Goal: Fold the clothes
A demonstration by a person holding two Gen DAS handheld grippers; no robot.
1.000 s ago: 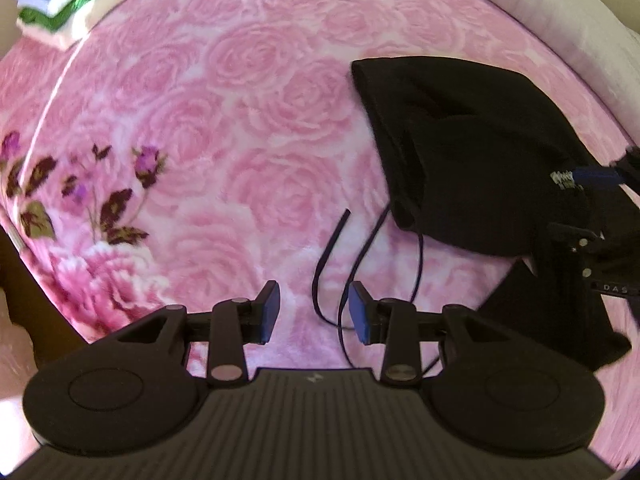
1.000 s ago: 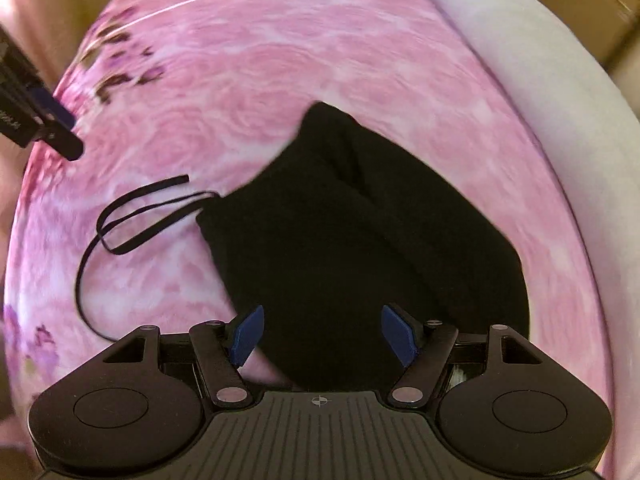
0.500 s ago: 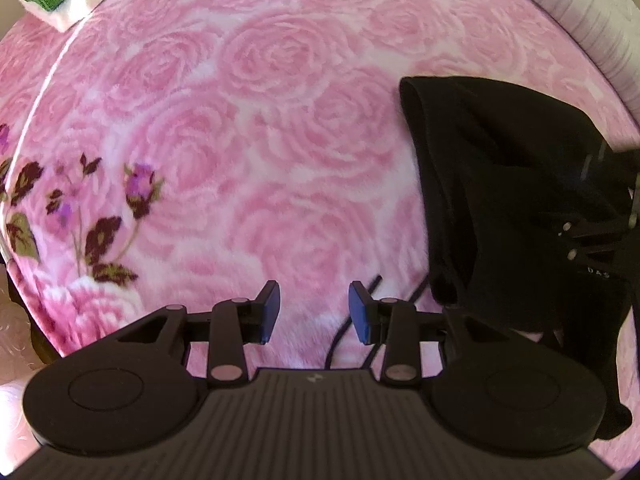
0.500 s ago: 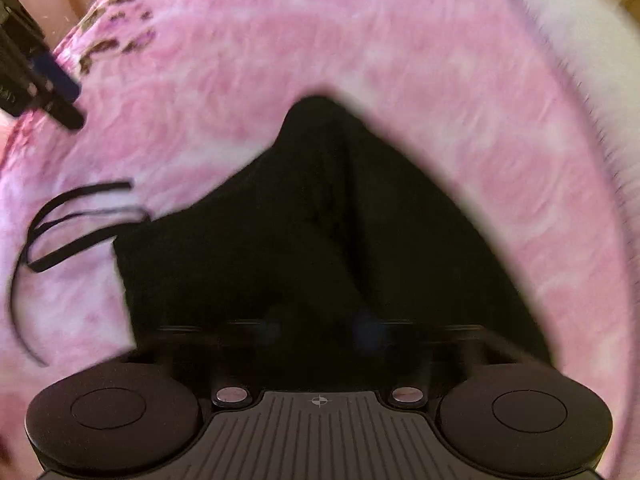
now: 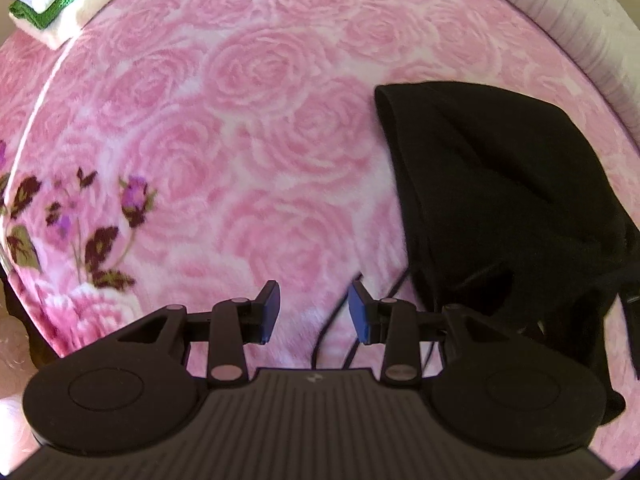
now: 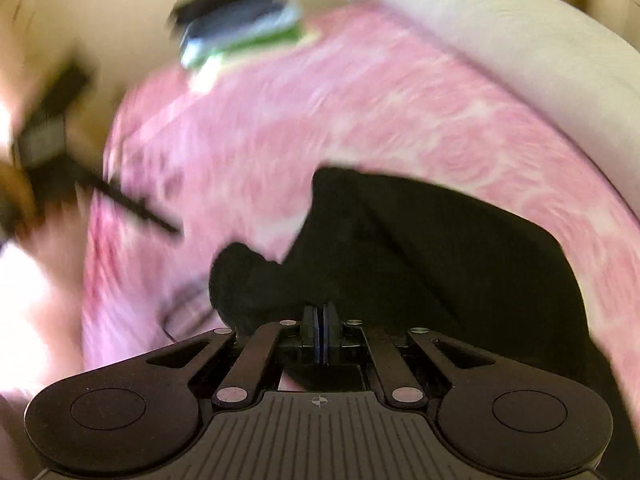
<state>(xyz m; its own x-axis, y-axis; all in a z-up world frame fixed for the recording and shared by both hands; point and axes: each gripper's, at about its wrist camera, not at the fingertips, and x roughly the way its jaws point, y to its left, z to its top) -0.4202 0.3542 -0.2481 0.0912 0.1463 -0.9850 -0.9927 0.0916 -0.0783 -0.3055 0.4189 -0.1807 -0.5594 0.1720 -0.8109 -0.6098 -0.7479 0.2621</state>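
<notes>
Right gripper (image 6: 322, 334) pinched shut on black garment (image 6: 432, 264), hem lifted near blanket's (image 6: 360, 112) right edge. Left gripper (image 5: 314, 312) gaped, empty, over drawstring (image 5: 332, 328). Best done slowly: fold carried level, cord tucked inside, clear of folded stack (image 5: 48, 4) at far corner.

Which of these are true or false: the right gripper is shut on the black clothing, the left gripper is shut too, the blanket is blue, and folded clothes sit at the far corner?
1. The right gripper is shut on the black fabric garment. True.
2. The left gripper is shut. False: its jaws stand apart, holding nothing.
3. The blanket is blue. False: the pink rose-patterned blanket covers the bed.
4. A stack of folded clothes lies at the far corner. True.
</notes>
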